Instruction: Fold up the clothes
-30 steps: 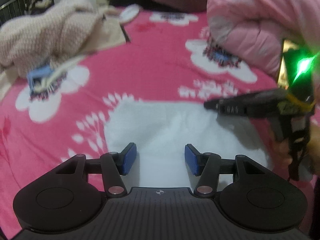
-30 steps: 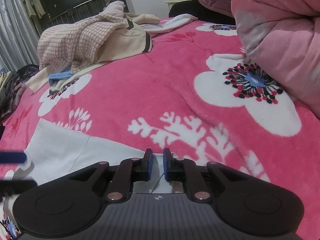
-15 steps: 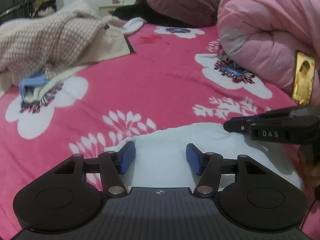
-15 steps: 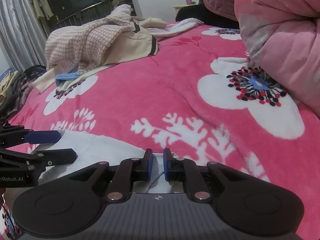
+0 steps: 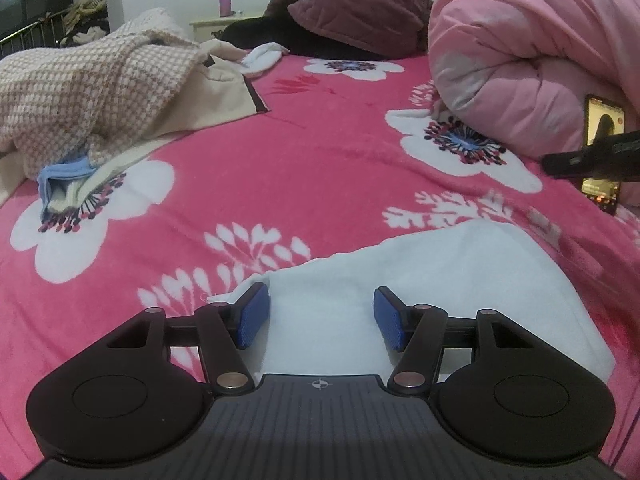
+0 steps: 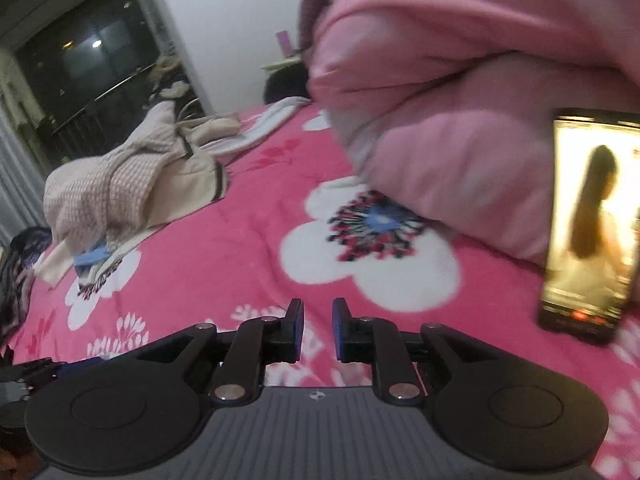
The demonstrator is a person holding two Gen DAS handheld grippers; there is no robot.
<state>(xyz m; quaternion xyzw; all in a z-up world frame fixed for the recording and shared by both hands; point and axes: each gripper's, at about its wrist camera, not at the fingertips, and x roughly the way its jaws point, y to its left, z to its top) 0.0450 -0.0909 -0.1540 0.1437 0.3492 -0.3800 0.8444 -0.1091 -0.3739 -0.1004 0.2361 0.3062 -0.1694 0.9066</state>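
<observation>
Our left gripper point(image 5: 320, 320) stands open over the flat white cloth garment point(image 5: 420, 292), poised to pinch; our right gripper point(image 6: 318, 330), jaws just parted and empty, hangs clear.

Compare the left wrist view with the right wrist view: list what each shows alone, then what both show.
Only the left wrist view: the white garment lying flat under the open left gripper, and a maroon padded jacket.
Only the right wrist view: the right gripper from behind, its jaws just opened and nothing between them, and dark clothes at the bed's edge.
Both: the pink floral blanket, checked garment pile, pink duvet, lit phone.
</observation>
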